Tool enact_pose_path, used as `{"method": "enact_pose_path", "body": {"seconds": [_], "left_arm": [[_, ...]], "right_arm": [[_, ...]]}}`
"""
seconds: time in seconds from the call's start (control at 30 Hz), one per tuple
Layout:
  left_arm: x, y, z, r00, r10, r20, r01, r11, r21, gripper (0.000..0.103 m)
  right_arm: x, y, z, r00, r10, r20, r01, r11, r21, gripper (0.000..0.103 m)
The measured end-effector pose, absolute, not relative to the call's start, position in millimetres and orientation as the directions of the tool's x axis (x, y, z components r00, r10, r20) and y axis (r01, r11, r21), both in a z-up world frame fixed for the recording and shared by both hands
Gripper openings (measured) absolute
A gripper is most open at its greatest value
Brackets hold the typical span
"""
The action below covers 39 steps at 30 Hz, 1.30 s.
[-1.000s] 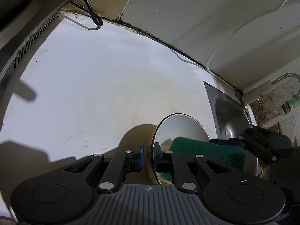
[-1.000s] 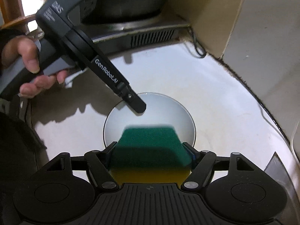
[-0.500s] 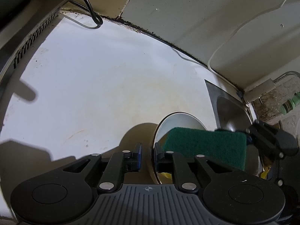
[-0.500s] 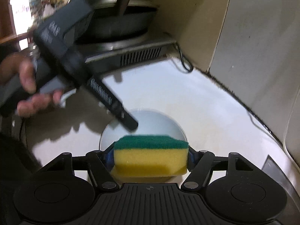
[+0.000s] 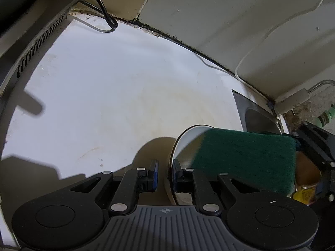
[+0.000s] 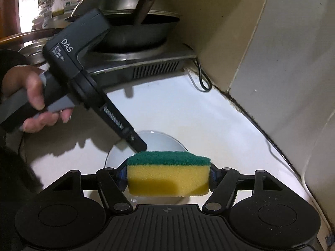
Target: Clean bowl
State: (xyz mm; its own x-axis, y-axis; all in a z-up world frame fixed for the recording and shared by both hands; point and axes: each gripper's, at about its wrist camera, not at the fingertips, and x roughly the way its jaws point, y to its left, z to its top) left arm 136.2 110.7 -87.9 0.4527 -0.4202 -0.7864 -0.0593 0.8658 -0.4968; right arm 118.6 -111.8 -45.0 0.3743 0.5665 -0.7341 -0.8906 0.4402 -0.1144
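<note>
A metal bowl point(image 5: 186, 144) stands tilted on the white counter point(image 5: 117, 108), and my left gripper point(image 5: 165, 173) is shut on its near rim, one finger inside and one outside. In the right wrist view that left gripper point(image 6: 137, 143) reaches down to the bowl point(image 6: 161, 140) from the upper left. My right gripper point(image 6: 167, 177) is shut on a yellow sponge with a green scouring face point(image 6: 167, 173), pads pressing its two ends. It holds the sponge just above the bowl. In the left wrist view the sponge point(image 5: 245, 163) covers most of the bowl's inside, with the right gripper point(image 5: 318, 146) behind it.
A gas stove with a dark wok point(image 6: 136, 29) stands at the counter's far end, a black cable point(image 6: 201, 79) looping beside it. A steel sink point(image 5: 257, 119) lies to the right of the bowl. Tiled wall runs along the counter's back. A person's hand point(image 6: 31, 96) grips the left gripper's handle.
The right gripper's jaws drew in on the sponge and lifted it from the bowl's inside, tipping it so its yellow side faces the right camera. The left gripper stayed on the rim.
</note>
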Motion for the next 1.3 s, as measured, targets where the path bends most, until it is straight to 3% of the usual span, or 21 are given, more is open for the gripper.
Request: {"method": "enact_pose_path", "body": {"seconds": [0.17, 0.3, 0.47, 0.63, 0.8, 0.87, 0.93, 1.0, 1.1, 1.2, 1.27, 1.3], "left_arm": [[137.5, 114.4, -85.4, 0.469, -0.414, -0.781, -0.068, 0.864, -0.499, 0.013], [138.3, 118.6, -80.3, 0.484, -0.414, -0.771, -0.068, 0.86, -0.505, 0.013], [136.2, 112.4, -74.3, 0.477, -0.413, -0.776, -0.019, 0.878, -0.478, 0.013], [128.4, 99.9, -68.0, 0.475, -0.375, -0.796, 0.069, 0.918, -0.391, 0.013], [106.7, 85.9, -45.2, 0.534, -0.328, -0.779, 0.29, 0.937, -0.196, 0.013], [91.4, 79.7, -30.9, 0.564, -0.354, -0.746, 0.406, 0.906, -0.123, 0.022], [80.1, 72.5, -21.4, 0.57, -0.377, -0.73, 0.486, 0.871, -0.07, 0.057], [68.2, 59.8, -13.7, 0.563, -0.397, -0.725, 0.572, 0.82, -0.005, 0.066], [58.6, 38.7, -12.7, 0.524, -0.404, -0.749, 0.667, 0.742, 0.067, 0.067], [57.2, 14.6, -29.7, 0.508, -0.331, -0.795, 0.713, 0.68, 0.172, 0.066], [57.8, 3.4, -43.9, 0.503, -0.279, -0.818, 0.731, 0.642, 0.23, 0.061], [58.7, -1.6, -50.5, 0.496, -0.258, -0.829, 0.741, 0.623, 0.249, 0.053]], "right_arm": [[120.3, -106.8, -54.9, 0.285, 0.574, -0.768, -0.917, 0.396, -0.045, 0.069], [116.6, -117.3, -49.4, 0.297, 0.518, -0.802, -0.923, 0.37, -0.104, 0.069], [119.6, -119.3, -36.7, 0.383, 0.549, -0.743, -0.89, 0.434, -0.139, 0.069], [114.0, -104.4, -57.2, 0.325, 0.56, -0.762, -0.908, 0.41, -0.086, 0.069], [111.1, -121.5, -58.8, 0.299, 0.527, -0.796, -0.912, 0.402, -0.077, 0.069], [113.5, -136.6, -50.0, 0.327, 0.546, -0.771, -0.893, 0.447, -0.063, 0.069], [116.8, -144.0, -44.1, 0.357, 0.573, -0.738, -0.869, 0.493, -0.038, 0.069], [118.8, -141.6, -43.7, 0.371, 0.59, -0.718, -0.859, 0.511, -0.023, 0.069], [119.9, -124.3, -50.4, 0.346, 0.603, -0.719, -0.875, 0.484, -0.015, 0.069], [122.3, -106.0, -61.0, 0.313, 0.582, -0.75, -0.897, 0.442, -0.031, 0.069], [120.6, -105.4, -62.3, 0.295, 0.571, -0.766, -0.907, 0.419, -0.036, 0.069], [118.7, -107.8, -61.5, 0.291, 0.569, -0.769, -0.909, 0.414, -0.038, 0.069]]}}
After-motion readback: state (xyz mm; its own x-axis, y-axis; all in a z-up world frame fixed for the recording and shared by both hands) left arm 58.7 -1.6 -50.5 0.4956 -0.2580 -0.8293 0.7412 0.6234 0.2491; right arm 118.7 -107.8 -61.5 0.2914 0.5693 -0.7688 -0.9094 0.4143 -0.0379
